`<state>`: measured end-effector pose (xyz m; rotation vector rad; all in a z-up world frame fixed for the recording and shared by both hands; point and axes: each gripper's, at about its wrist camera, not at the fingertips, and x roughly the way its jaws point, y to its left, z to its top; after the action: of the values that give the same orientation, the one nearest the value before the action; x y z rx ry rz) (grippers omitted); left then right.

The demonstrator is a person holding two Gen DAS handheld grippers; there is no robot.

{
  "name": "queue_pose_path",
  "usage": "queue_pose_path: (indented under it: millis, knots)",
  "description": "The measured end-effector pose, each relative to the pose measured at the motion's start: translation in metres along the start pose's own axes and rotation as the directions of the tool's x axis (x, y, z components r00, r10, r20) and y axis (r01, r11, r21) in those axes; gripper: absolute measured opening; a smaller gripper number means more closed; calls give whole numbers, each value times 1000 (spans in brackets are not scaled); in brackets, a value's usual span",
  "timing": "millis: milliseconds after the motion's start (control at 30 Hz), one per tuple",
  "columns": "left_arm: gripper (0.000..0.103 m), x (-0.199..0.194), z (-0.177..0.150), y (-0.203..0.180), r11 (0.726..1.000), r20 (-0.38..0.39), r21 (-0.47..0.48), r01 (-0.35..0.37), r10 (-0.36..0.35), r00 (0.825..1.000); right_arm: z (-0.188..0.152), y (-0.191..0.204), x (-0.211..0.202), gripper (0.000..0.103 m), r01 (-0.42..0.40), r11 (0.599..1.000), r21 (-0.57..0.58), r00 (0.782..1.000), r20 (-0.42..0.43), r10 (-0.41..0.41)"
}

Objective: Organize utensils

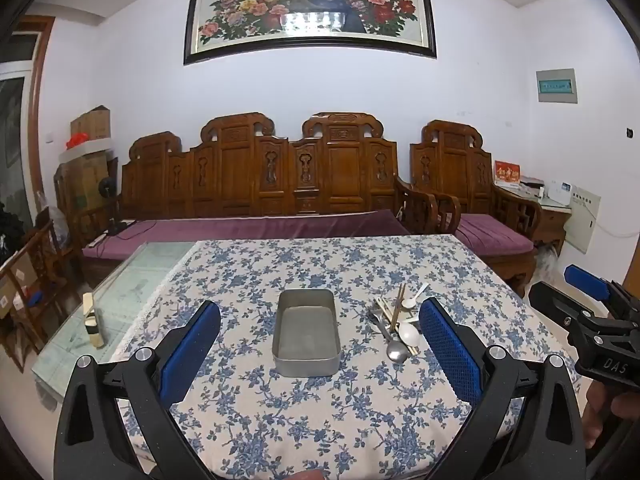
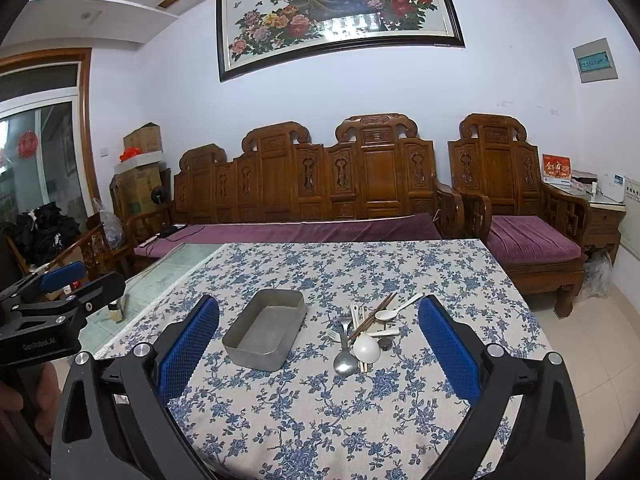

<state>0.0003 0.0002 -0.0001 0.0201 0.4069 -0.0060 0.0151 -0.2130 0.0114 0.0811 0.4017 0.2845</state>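
An empty grey metal tray [image 1: 306,354] [image 2: 256,356] stands in the middle of the floral tablecloth. Right of it lies a pile of utensils [image 1: 396,320] [image 2: 366,330]: a metal spoon [image 1: 397,350] [image 2: 345,362], a fork, white plastic spoons [image 2: 394,309], brown chopsticks [image 1: 398,308] [image 2: 374,316] and pale chopsticks. My left gripper [image 1: 320,344] is open and empty, held above the table's near side, facing the tray. My right gripper [image 2: 318,344] is open and empty, facing the tray and the pile. Each gripper also shows at the edge of the other view.
The tablecloth [image 1: 320,408] covers a glass-topped table; bare glass [image 1: 132,292] shows at the left with a small bottle [image 1: 93,320] on it. A carved wooden sofa [image 1: 260,176] and armchair [image 2: 516,200] stand behind the table.
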Motion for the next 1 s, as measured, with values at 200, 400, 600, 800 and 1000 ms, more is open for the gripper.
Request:
queue_pose_path:
  millis: [200, 400, 600, 800, 1000]
  knots:
    - [97, 0, 0, 0, 1000, 4, -1, 1, -1, 1000, 0, 0, 0, 100, 1, 1000, -3, 1000, 4, -1]
    - [97, 0, 0, 0, 1000, 6, 1, -1, 1, 1000, 0, 0, 0, 100, 0, 1000, -3, 1000, 3, 0]
    - [97, -1, 1, 3, 1000, 6, 1, -1, 1, 1000, 1, 1, 0, 100, 0, 1000, -3, 1000, 4, 0]
    - [97, -1, 2, 4, 1000, 7, 1, 0, 0, 1000, 1, 1, 0, 100, 1, 1000, -3, 1000, 5, -1]
    - [97, -3, 8, 8, 1000, 10, 2, 1, -1, 1000, 1, 1, -1, 100, 0, 1000, -4, 1000, 6, 0]
